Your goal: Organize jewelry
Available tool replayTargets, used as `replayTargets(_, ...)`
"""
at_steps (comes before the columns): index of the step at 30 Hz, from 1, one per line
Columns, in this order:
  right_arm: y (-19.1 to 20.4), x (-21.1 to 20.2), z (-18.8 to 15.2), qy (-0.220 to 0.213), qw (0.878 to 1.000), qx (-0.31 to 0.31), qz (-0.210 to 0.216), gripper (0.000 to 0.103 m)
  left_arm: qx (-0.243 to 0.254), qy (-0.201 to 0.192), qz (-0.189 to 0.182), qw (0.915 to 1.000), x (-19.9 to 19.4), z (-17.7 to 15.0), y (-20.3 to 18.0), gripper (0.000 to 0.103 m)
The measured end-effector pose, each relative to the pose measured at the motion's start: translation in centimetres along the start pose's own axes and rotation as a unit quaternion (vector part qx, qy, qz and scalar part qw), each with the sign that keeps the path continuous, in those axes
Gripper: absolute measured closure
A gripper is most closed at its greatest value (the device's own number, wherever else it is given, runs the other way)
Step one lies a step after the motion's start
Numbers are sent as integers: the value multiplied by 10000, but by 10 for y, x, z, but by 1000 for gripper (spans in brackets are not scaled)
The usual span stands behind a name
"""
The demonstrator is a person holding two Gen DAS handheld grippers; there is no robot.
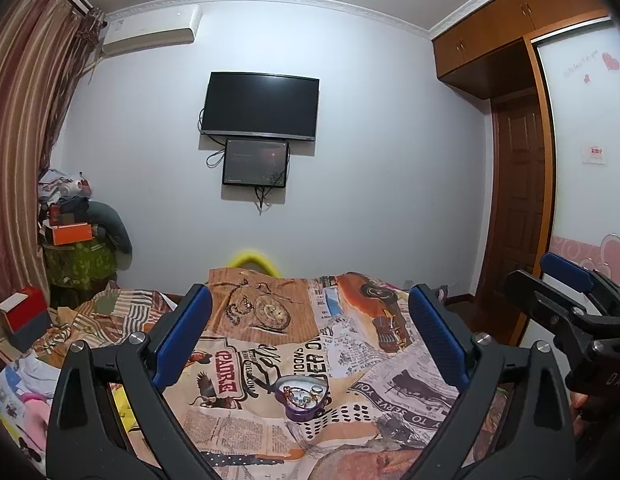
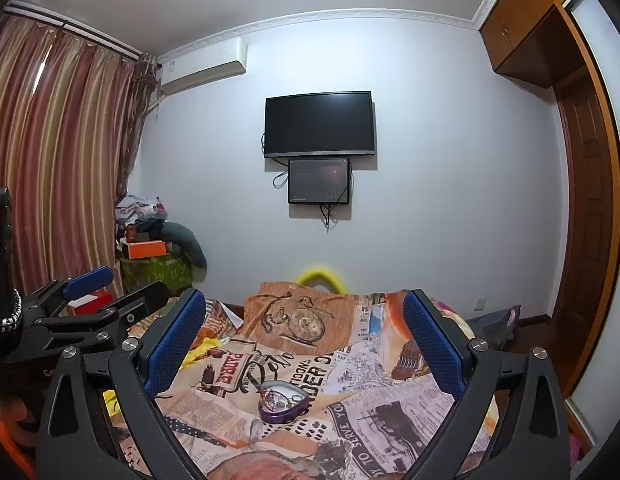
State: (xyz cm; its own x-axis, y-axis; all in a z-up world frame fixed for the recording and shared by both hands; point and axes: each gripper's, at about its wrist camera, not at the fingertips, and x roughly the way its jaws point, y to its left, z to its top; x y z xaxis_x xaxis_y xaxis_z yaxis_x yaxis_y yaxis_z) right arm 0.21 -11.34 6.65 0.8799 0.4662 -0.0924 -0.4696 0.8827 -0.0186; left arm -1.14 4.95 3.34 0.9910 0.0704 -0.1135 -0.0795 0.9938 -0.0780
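A purple heart-shaped tin (image 1: pixel 301 397) lies open on the patterned bedspread (image 1: pixel 269 320), with tangled jewelry (image 1: pixel 299 394) inside. It also shows in the right wrist view (image 2: pixel 283 402), with the jewelry (image 2: pixel 279 399) in it. My left gripper (image 1: pixel 310 332) is open and empty, held above the bed with the tin between and beyond its fingers. My right gripper (image 2: pixel 303 340) is open and empty, at the same height, to the right of the left one. Each gripper shows at the edge of the other's view: the right one (image 1: pixel 566 300), the left one (image 2: pixel 89 296).
The bedspread (image 2: pixel 390 392) covers the bed. A TV (image 1: pixel 259 106) and a smaller screen (image 1: pixel 255 163) hang on the far wall. Curtains (image 1: pixel 21 140) and piled boxes (image 1: pixel 69 236) stand left. A wooden wardrobe and door (image 1: pixel 518 208) stand right.
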Motion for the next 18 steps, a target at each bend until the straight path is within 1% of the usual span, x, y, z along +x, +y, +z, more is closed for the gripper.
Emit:
replayTargets(13,-3,3,0,82,9999,67,-6,5,36,80,-171,9998,4,0,1,4)
replayTargets(18,-4,3,-2,106,9999,109,-22,5,44,74,-161,9998,4,-1,0,4)
